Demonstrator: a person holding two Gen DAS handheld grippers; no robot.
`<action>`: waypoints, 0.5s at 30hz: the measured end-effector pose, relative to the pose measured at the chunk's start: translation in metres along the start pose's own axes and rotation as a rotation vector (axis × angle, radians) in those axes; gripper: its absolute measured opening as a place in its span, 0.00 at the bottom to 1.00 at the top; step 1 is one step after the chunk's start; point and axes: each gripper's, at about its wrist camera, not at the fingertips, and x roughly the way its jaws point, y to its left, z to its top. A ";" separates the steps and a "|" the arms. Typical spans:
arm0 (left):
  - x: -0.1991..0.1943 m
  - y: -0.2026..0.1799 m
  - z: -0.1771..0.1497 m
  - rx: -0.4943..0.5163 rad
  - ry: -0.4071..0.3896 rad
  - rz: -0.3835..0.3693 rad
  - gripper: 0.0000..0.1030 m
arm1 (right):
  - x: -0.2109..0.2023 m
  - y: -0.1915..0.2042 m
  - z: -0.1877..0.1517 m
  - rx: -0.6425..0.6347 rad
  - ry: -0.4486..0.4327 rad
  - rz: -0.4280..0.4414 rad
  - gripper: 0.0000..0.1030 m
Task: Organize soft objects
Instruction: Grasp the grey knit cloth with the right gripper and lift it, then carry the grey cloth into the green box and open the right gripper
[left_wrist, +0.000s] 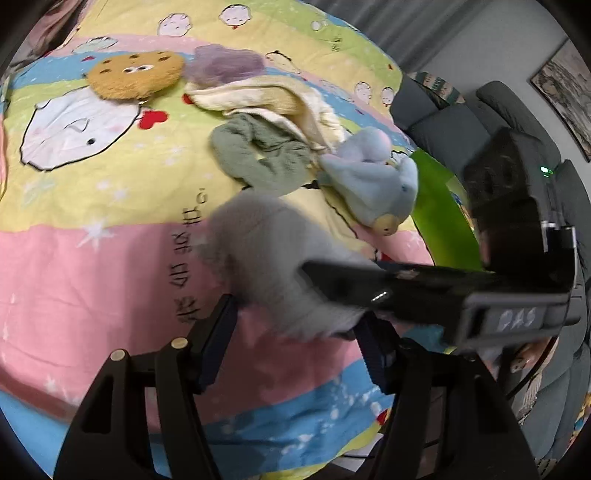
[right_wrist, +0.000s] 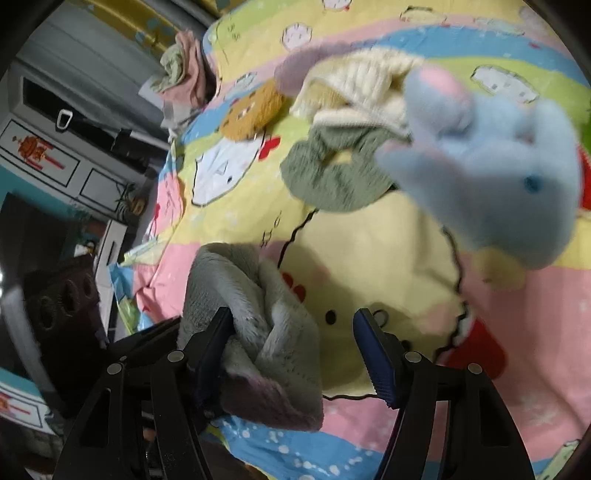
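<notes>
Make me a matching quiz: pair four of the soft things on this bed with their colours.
Things:
1. round cookie-face plush
2. knitted scrunchie
3. floppy animal toy
4. fluffy cloth by the tongs

Colours:
A. light blue
B. grey
C. brown
D. green

Pairs: 1-C, 2-D, 3-A, 4-B

A crumpled grey fleece cloth (left_wrist: 273, 258) lies nearest on the cartoon bedspread (left_wrist: 92, 258). Beyond it lie a blue plush toy (left_wrist: 373, 181), a bunched green knit (left_wrist: 258, 155), a folded cream towel (left_wrist: 266, 98), a purple cloth (left_wrist: 225, 64) and a round brown cookie plush (left_wrist: 135, 74).
</notes>
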 end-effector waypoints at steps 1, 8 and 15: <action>0.001 -0.002 0.000 0.006 -0.003 -0.003 0.59 | 0.004 0.001 -0.001 -0.002 0.002 0.003 0.62; 0.015 -0.015 0.003 0.059 -0.021 0.051 0.43 | 0.004 -0.002 0.001 0.011 -0.018 0.057 0.41; 0.004 -0.044 0.014 0.137 -0.108 0.072 0.41 | -0.048 0.004 0.004 -0.011 -0.170 0.039 0.41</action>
